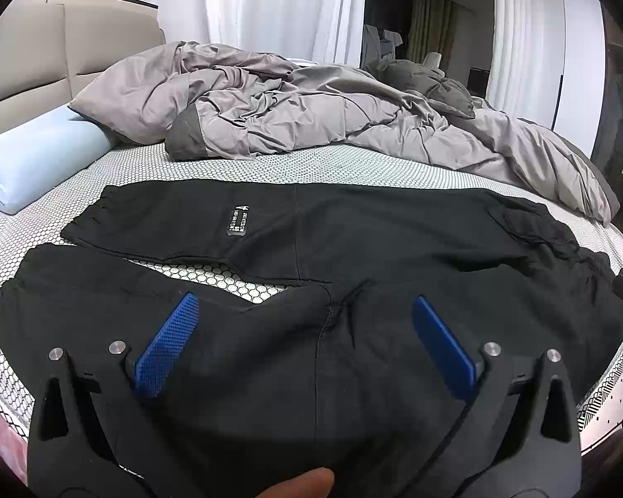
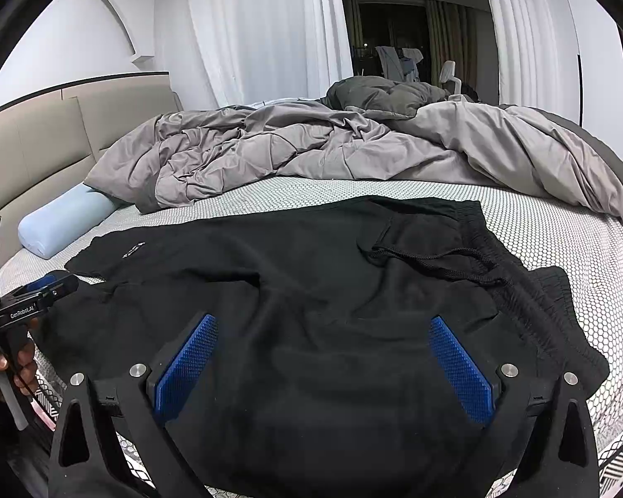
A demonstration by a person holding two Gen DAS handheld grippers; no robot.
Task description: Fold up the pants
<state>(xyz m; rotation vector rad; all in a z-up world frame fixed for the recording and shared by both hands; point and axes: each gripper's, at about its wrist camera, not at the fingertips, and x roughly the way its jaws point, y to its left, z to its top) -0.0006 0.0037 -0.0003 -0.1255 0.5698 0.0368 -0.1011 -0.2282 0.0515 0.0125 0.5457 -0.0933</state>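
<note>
Left wrist view: you are hovering the left gripper (image 1: 305, 342), jaws spread wide and empty, over soft black fabric pants (image 1: 353, 249) sprawling across the honeycomb-patterned mattress (image 1: 311, 170). The right gripper (image 2: 324, 367) is likewise gaping. Limp, light cloth probably; consider pinching the ribbed waistband (image 2: 515, 286) at two o'clock.

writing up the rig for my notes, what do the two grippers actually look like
Both match: the left gripper and right gripper have black frames with triangular cutouts, round silver pins, and blue textured pads. A thin black cable runs along the left one, whose side reads GenRobot.AI in white.
</note>
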